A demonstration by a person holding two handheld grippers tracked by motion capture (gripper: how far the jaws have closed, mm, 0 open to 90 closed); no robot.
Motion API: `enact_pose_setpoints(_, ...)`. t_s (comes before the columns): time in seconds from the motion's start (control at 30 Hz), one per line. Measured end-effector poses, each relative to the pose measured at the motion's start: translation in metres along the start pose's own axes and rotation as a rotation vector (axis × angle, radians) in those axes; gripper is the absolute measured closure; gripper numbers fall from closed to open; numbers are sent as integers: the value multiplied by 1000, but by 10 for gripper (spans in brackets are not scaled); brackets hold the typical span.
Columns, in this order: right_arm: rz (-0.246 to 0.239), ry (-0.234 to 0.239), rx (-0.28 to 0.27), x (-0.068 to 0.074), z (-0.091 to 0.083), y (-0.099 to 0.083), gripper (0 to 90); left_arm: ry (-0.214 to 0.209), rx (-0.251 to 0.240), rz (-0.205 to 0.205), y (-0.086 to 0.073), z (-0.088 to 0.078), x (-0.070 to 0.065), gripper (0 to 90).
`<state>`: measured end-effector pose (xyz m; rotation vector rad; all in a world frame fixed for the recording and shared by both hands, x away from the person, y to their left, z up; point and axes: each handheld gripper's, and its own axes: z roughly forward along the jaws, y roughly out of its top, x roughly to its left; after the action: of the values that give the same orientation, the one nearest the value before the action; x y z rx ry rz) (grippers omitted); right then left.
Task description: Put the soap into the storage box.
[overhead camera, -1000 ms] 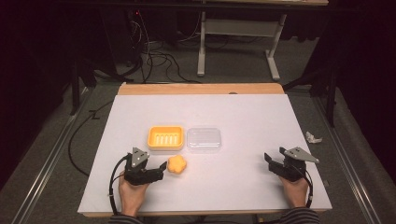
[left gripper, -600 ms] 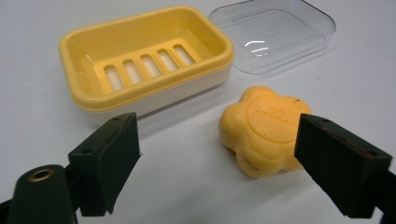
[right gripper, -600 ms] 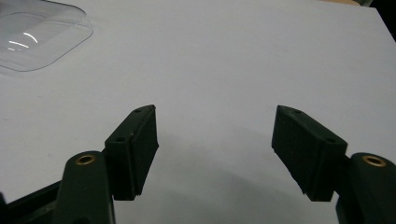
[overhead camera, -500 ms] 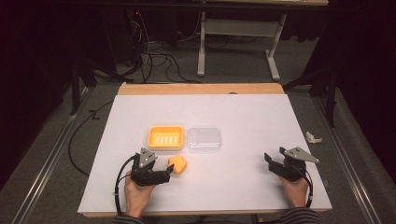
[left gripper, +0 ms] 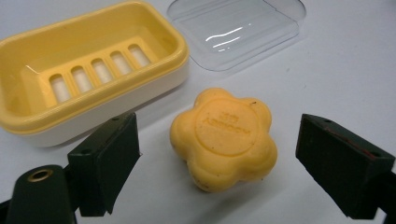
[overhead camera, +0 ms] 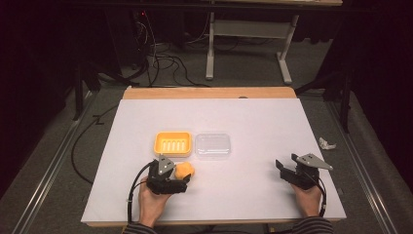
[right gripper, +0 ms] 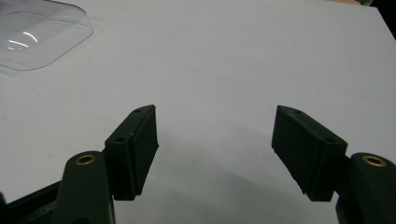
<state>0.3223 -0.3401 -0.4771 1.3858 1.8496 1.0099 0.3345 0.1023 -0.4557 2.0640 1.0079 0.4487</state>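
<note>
An orange flower-shaped soap [overhead camera: 185, 170] [left gripper: 224, 137] lies on the white table [overhead camera: 253, 122], just in front of an empty yellow soap dish [overhead camera: 173, 143] [left gripper: 116, 109]. A clear plastic lid [overhead camera: 213, 145] [left gripper: 233, 32] [right gripper: 32, 39] rests beside the dish on its right. My left gripper [overhead camera: 181, 176] [left gripper: 219, 126] is open and its jaws have just been opening. The soap sits between the pads with a gap on each side. At the table's front right, my right gripper [overhead camera: 282, 168] [right gripper: 215, 121] is open above bare table, nothing between its jaws.
A wooden strip [overhead camera: 209, 92] runs along the table's far edge. A crumpled white scrap [overhead camera: 327, 143] lies on the floor off the right edge. Cables [overhead camera: 160, 58] and a desk frame [overhead camera: 248, 29] sit beyond the table.
My left gripper has slid right along the front of the table until its jaws flank the soap. The soap, dish, lid and right gripper have stayed put.
</note>
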Motion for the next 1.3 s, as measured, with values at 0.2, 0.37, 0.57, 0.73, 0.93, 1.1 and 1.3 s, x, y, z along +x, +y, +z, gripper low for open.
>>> enact_pose_setpoints(0.2, 0, 0, -1, 0, 0, 0, 319, 4, 29, 11, 3, 6, -2, 136)
enact_pose_setpoints(0.37, 1, 0, -1, 0, 0, 0, 319, 1, 68, 15, 6, 14, -4, 137)
enact_pose_setpoints(0.57, 0, -3, 1, 0, 0, 0, 319, -5, 110, 6, 9, 20, -2, 139)
enact_pose_setpoints(0.73, 0, -4, 1, 0, 0, 0, 319, 9, 137, 0, 9, 26, -2, 145)
enact_pose_setpoints(0.93, -1, -1, -2, 0, 0, 0, 318, 16, 155, 1, 8, 32, -2, 153)
enact_pose_setpoints(1.1, 2, -2, -3, -1, 0, 0, 317, 17, 171, 10, 7, 36, -4, 184)
enact_pose_setpoints(1.3, 0, -1, -2, 0, 0, 0, 318, 28, 170, 23, 6, 37, -6, 247)
